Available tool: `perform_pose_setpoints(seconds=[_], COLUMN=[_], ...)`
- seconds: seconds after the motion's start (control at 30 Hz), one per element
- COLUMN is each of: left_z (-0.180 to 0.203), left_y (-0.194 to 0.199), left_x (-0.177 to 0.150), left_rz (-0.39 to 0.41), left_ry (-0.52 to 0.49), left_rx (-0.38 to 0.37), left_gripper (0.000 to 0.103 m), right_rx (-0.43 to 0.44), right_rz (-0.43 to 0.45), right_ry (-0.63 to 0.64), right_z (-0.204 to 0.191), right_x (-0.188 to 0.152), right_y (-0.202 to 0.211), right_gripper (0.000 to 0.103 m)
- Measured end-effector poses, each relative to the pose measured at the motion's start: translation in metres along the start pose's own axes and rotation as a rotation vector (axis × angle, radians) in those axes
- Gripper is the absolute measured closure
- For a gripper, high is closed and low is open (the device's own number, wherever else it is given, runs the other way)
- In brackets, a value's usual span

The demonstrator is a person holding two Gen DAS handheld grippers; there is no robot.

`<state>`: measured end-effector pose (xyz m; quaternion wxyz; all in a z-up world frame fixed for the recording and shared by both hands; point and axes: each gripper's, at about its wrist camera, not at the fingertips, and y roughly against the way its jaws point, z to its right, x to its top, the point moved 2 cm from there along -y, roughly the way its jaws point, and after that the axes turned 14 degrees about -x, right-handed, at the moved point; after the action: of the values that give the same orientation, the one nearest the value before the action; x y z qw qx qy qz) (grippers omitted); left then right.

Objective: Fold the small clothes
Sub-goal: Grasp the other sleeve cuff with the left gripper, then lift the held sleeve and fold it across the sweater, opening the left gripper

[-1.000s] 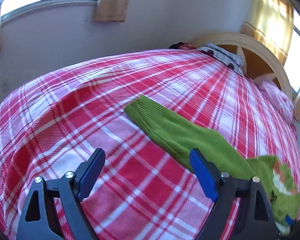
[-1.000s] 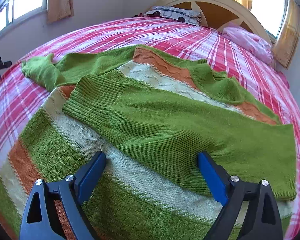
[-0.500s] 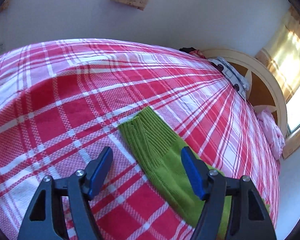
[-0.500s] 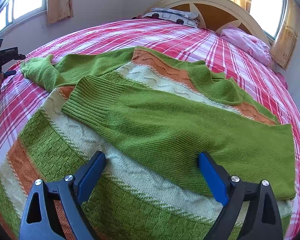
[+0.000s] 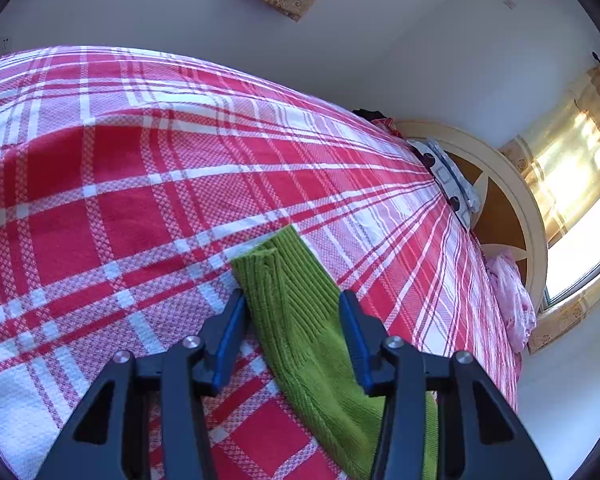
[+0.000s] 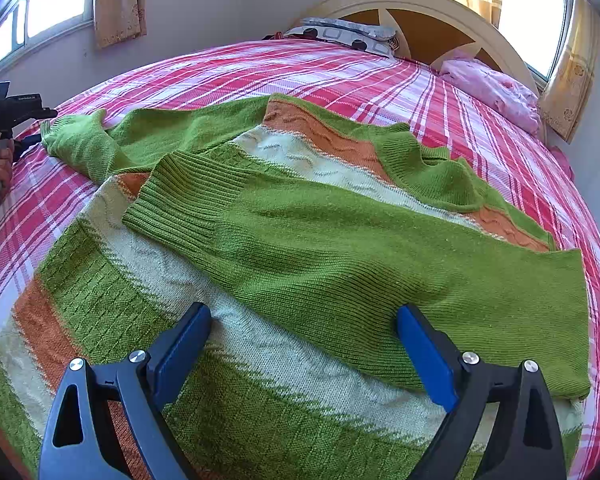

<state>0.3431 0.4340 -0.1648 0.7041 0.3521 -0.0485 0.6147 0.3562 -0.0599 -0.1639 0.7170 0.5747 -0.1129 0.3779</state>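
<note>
A green, orange and cream striped knit sweater [image 6: 300,240] lies flat on the red plaid bed. One green sleeve [image 6: 340,256] is folded across its body. The other sleeve [image 6: 84,144] stretches out to the left; its ribbed cuff [image 5: 288,300] shows in the left wrist view. My left gripper [image 5: 292,332] is open with its jaws on either side of that cuff, close to the fabric. It also appears at the left edge of the right wrist view [image 6: 4,120]. My right gripper [image 6: 304,344] is open and empty above the sweater's lower body.
The red plaid bedspread [image 5: 140,200] covers the whole bed. A cream headboard [image 6: 440,12], a patterned pillow [image 6: 340,34] and a pink cloth [image 6: 492,88] are at the far end. Walls and curtained windows surround the bed.
My left gripper has moved forward and down onto the outstretched sleeve's cuff, and its jaws have narrowed around it. My right gripper has barely moved.
</note>
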Motion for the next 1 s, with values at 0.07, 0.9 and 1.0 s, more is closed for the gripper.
perform_pose_setpoints(seconds=[0.07,0.9,1.0], left_z=[-0.001,0.142,0.161], left_y=[-0.001,0.069,0.081], left_x=[0.001,0.007,0.009], left_rz=[-0.01,0.016,0.029], left_ry=[0.006,-0.181,-0.194], left_rx=[0.019,-0.318,-0.362], left_gripper=[0.078,0.098,0.098], right_rx=[0.0,-0.001,-0.002], right_rz=[0.0,0.003,0.006], right_ry=[0.0,-0.01,-0.012], right_z=[0.0,0.001,0.001], right_x=[0.0,0.001,0.002], right_y=[0.0,0.0,0.0], right_gripper=[0.009,0.009,0.009])
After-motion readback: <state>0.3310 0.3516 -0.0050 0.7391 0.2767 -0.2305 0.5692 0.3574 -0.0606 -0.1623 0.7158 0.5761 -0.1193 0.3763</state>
